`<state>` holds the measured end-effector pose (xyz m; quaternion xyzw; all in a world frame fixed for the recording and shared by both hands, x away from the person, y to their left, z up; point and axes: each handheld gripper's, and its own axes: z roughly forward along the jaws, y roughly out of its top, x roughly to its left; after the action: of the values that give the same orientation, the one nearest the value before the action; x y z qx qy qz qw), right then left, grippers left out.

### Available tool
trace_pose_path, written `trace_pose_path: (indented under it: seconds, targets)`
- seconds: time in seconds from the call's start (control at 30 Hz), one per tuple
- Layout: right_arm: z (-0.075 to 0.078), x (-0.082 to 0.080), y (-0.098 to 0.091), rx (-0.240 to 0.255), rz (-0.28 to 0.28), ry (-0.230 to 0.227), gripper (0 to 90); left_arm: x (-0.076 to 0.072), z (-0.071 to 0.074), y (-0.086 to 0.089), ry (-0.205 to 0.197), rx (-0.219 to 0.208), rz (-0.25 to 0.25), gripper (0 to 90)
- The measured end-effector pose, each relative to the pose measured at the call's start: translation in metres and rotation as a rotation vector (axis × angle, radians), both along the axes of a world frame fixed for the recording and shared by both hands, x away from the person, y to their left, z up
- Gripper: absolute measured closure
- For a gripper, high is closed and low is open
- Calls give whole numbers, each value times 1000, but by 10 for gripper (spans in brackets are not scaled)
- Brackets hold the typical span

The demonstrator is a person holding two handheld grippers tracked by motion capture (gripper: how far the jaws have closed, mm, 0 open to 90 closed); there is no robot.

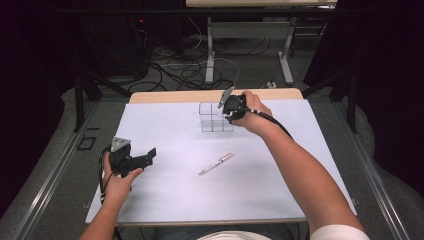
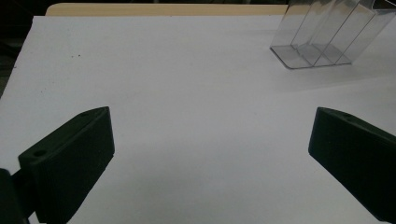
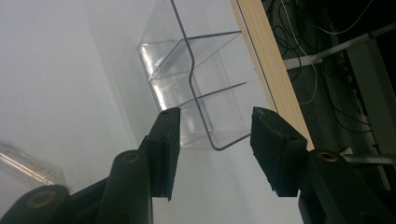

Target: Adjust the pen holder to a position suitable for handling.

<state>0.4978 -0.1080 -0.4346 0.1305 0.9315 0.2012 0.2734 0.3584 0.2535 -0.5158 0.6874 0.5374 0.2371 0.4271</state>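
Left gripper (image 1: 145, 159) sits near the table's (image 1: 165, 200) left edge, jaws spread, nothing in them; pen (image 1: 216, 163) mid-table, organizer (image 1: 216, 117) by the far edge. Right gripper (image 3: 212, 128) has jaws half-spread around the organizer's (image 3: 196, 93) wall, not pinching. I'd centre that wall before squeezing.

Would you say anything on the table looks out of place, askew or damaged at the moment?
Nothing stands out. The clear organizer stands upright near the table's far edge, undamaged, with the right gripper at its top. The pen lies loose at mid-table.
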Motion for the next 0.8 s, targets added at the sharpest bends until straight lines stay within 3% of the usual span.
trace_pose_path:
  seconds: [0.27, 0.3, 0.43, 0.63, 0.8]
  targets:
    - [-8, 5, 8, 3, 9, 16, 540, 0, -1, 0, 4, -3, 6, 3]
    - [-10, 6, 9, 10, 22, 2, 540, 0, -1, 1, 5, -4, 6, 3]
    - [-15, 8, 16, 9, 33, 29, 548, 0, -1, 2, 5, -8, 7, 3]
    - [-22, 13, 23, -8, 81, 21, 556, 0, -1, 3, 3, -13, 12, 4]
    - [-27, 16, 27, -6, 77, 17, 560, 0, -2, 3, 9, -16, 16, 5]
